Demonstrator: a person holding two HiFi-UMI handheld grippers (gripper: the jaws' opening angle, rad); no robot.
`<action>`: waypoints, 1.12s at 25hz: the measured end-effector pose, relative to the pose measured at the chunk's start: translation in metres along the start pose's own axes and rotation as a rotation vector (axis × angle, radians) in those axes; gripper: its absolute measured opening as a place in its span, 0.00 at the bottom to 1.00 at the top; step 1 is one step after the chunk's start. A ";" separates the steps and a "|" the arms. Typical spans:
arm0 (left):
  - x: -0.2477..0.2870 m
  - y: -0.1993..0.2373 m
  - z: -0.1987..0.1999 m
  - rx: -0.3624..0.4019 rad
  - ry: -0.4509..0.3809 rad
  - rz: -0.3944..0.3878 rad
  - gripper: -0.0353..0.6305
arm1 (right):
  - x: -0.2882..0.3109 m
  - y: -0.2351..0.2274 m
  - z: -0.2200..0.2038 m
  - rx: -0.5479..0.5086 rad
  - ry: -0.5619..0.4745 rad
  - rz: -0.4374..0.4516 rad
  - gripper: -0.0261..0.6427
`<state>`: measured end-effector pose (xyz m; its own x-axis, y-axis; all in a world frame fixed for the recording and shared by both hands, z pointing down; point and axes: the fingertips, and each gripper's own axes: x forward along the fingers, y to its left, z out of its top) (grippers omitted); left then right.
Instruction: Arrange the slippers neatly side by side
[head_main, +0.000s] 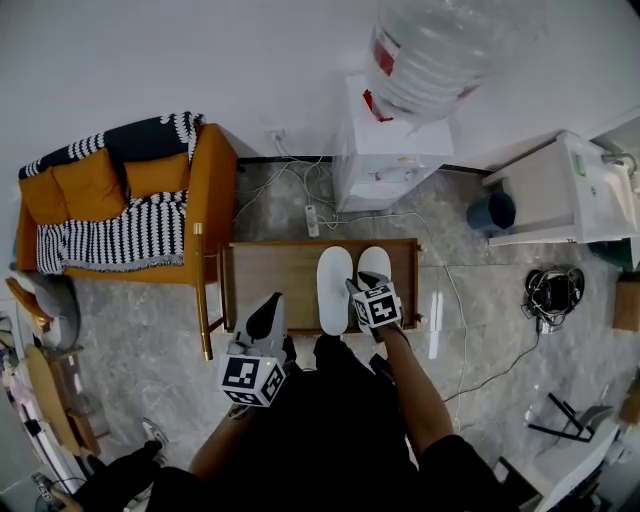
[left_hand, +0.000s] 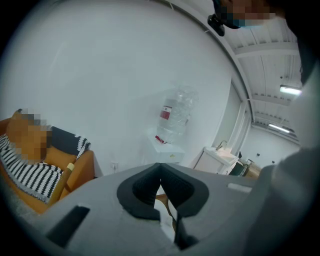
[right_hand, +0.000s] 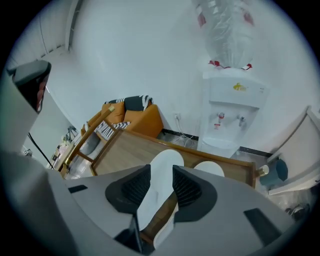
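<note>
Slippers (head_main: 334, 290) paired overhead, right gripper (right_hand: 155, 186) jaws apart

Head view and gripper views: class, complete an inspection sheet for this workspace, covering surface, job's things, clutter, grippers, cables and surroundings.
Surface: low wooden table, left half bare.
Job's things: one white slipper lies side by side with the other slipper on the table's right half.
Clutter: nothing seen on the table.
Grippers: left gripper shut, empty; right gripper open above the slippers, gripping nothing.
Cables: power strip and white cable on the floor; black cable coil.
Surroundings: water dispenser, orange sofa, blue bin.
</note>
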<state>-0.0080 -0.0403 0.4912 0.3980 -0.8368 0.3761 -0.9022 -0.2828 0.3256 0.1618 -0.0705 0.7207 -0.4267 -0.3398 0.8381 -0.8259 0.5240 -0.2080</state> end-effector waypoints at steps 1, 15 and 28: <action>-0.001 0.000 0.001 0.004 -0.003 -0.006 0.07 | -0.007 0.000 0.005 0.014 -0.024 -0.009 0.22; -0.020 0.006 0.022 0.040 -0.041 -0.085 0.07 | -0.117 0.020 0.054 0.191 -0.355 -0.143 0.14; -0.037 0.012 0.024 0.031 -0.062 -0.108 0.07 | -0.206 0.085 0.076 0.158 -0.582 -0.183 0.08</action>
<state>-0.0374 -0.0241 0.4608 0.4828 -0.8278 0.2856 -0.8598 -0.3862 0.3342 0.1515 -0.0149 0.4921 -0.3672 -0.8059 0.4644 -0.9300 0.3107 -0.1963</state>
